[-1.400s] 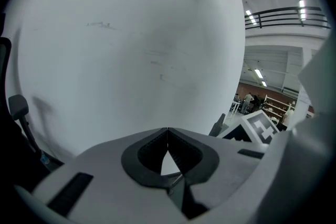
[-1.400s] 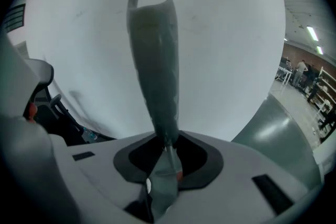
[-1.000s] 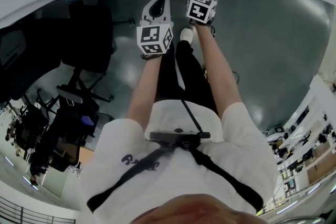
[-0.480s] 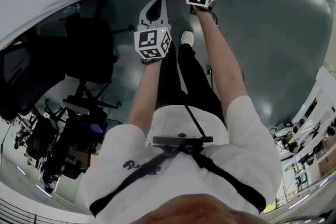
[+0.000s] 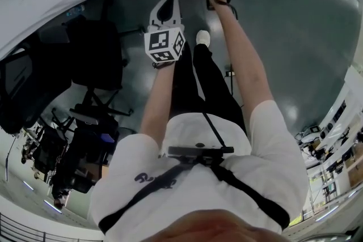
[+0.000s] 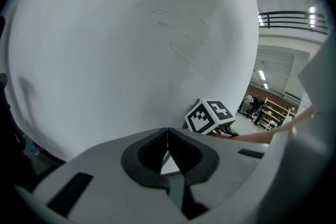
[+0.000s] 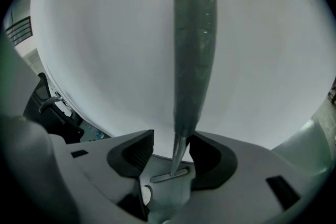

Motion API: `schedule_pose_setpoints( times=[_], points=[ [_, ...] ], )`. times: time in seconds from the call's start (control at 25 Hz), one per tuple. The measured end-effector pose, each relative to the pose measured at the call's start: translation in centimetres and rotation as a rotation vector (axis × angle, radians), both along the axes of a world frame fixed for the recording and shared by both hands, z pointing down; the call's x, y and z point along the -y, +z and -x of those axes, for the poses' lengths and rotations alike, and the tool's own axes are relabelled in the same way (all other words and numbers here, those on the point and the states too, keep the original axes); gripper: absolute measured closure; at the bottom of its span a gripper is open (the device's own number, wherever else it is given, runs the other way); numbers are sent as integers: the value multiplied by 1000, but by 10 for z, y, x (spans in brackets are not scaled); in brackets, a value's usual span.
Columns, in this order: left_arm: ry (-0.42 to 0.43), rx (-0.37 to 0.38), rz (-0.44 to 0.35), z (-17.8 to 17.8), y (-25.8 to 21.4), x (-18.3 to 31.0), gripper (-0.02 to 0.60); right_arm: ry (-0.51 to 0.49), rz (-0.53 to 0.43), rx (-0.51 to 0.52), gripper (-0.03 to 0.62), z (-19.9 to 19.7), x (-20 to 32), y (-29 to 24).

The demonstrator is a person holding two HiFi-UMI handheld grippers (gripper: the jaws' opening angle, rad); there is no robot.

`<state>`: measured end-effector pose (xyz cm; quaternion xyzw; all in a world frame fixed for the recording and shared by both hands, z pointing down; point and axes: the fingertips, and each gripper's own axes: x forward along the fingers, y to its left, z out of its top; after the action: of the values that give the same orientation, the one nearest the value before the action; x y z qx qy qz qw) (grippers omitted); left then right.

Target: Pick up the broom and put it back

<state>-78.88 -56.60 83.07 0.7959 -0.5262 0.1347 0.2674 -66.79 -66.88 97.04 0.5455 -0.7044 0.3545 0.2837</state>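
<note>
Since a second ago the right tool (image 7: pixel 169 150) is reaching farther toward the white wall (image 7: pixel 100 34), its jaws just opening wide; the grey broom handle (image 7: pixel 194 50) is standing loose between them, nearer the right pad. Left tool (image 6: pixel 167 138) is staying closed, empty

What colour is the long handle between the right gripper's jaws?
The handle is dull grey, seen best in the right gripper view.

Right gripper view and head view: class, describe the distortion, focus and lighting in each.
Right gripper view: fisheye with black corners; the broom handle looms soft-edged against a bright wall. Head view: barrel bend curves the floor, which carries pale glare patches.
</note>
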Motion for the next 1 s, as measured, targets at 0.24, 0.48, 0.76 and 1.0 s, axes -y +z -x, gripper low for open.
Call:
schedule_pose_setpoints(
  times=[0.24, 0.48, 0.76, 1.0],
  points=[
    [2, -8, 20, -5, 8, -5, 569, -50, 1, 26, 344, -1, -2, 1],
    [4, -8, 38, -13, 18, -7, 569, -34, 30, 41, 344, -20, -7, 13],
    [7, 6, 27, -16, 12, -14, 569, 0, 0, 88, 344, -45, -35, -9],
    [27, 44, -21, -12, -33, -19, 569, 22, -120, 114, 345, -70, -77, -87]
  ],
)
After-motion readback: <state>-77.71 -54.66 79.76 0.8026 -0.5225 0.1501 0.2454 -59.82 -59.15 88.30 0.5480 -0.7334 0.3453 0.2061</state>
